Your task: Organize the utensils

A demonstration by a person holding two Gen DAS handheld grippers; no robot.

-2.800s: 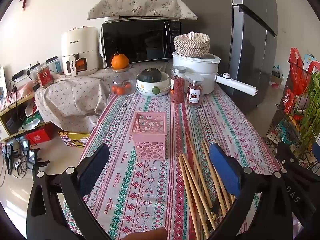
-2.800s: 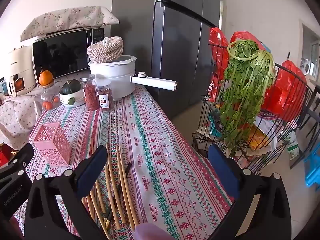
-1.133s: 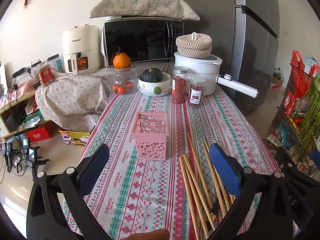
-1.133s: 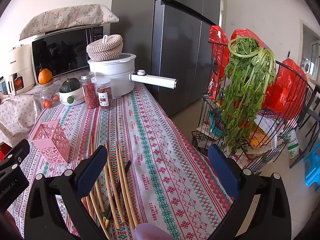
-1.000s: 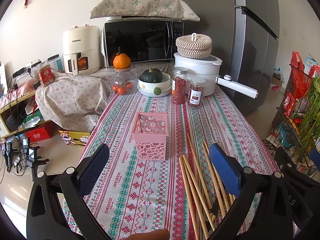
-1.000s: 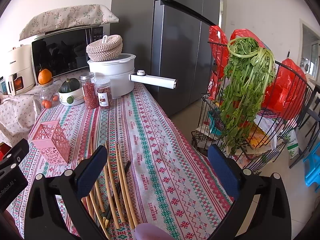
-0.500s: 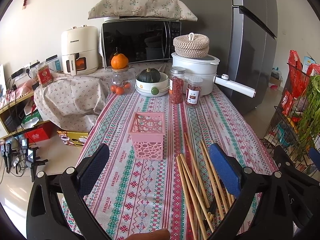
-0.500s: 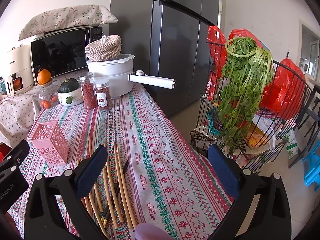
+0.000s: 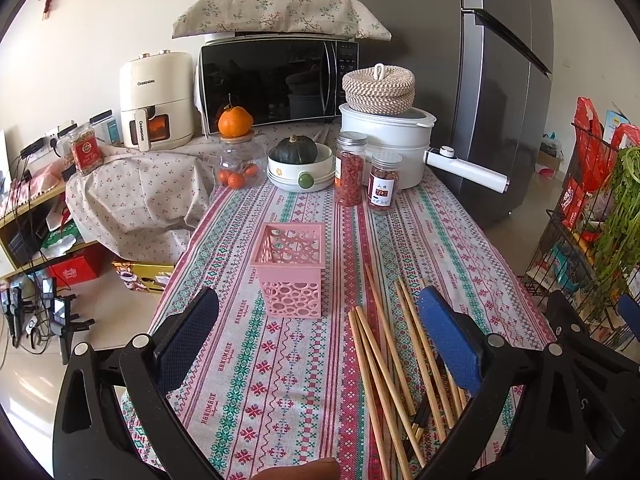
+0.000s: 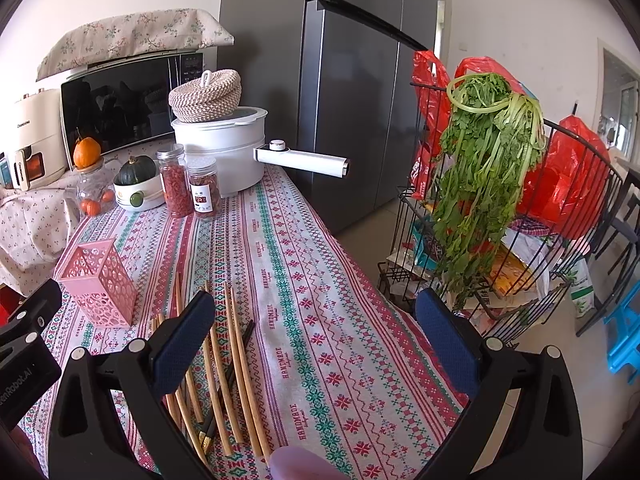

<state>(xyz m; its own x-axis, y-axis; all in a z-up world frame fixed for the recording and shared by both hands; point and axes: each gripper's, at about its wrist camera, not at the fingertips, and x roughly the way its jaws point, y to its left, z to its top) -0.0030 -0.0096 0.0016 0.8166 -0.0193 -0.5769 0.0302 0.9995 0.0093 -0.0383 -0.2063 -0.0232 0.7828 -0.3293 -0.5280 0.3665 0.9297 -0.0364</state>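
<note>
The job has not really started yet. A bunch of wooden chopsticks (image 9: pixel 384 364) lies loose on the striped tablecloth (image 9: pixel 280 368), all pointing about the same way, with one or two dark sticks mixed in near the close end. The pink holder (image 9: pixel 289 268) stands upright and looks empty, just to the left of the far tips of the sticks, close to them but not touching as far as I can tell. The left gripper (image 9: pixel 316 340) hangs above the table with its two blue pads far apart and nothing between them. Its right pad sits over the sticks in the picture. The right gripper (image 10: pixel 316 340) is also spread wide and holds nothing. Its left pad is over the pile and its right pad is out past the table edge, near the wire basket (image 10: pixel 532 280) of green leaves. So I think this is the very first step: picking which sticks to grab. Next, one gripper needs to go down low to the pile, get its pads on both sides of a stick or two, and squeeze. The sticks are thin and lie flat, so they could roll or slip. Then they must be tipped up on end to drop into the holder.
</note>
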